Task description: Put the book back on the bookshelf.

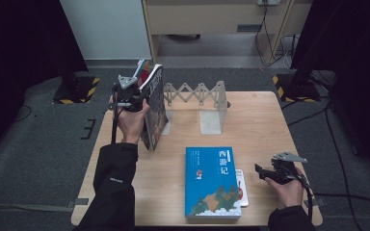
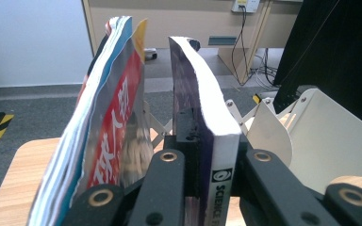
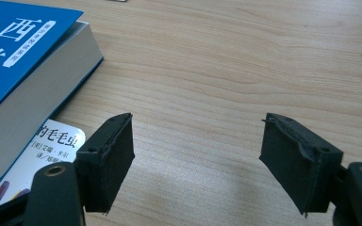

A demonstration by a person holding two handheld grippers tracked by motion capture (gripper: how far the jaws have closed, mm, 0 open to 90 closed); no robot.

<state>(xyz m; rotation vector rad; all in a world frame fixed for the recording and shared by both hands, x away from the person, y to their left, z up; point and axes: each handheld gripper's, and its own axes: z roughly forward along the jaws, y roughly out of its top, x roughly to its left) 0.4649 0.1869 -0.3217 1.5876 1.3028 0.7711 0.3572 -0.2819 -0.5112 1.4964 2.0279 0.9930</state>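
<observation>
Closest to us, our right gripper idles with jaws spread beside the blue book, lying flat on the bench over a thin booklet. Farther out, our left gripper pinches a science book, upright by the rack. Looks roughly halfway shelved.

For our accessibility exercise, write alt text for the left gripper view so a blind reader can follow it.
The left gripper is shut on a book, spine toward the camera, held upright. A thin magazine with a red cover stands close beside it, and a white bookend sits on the other side on the wooden table.
</observation>
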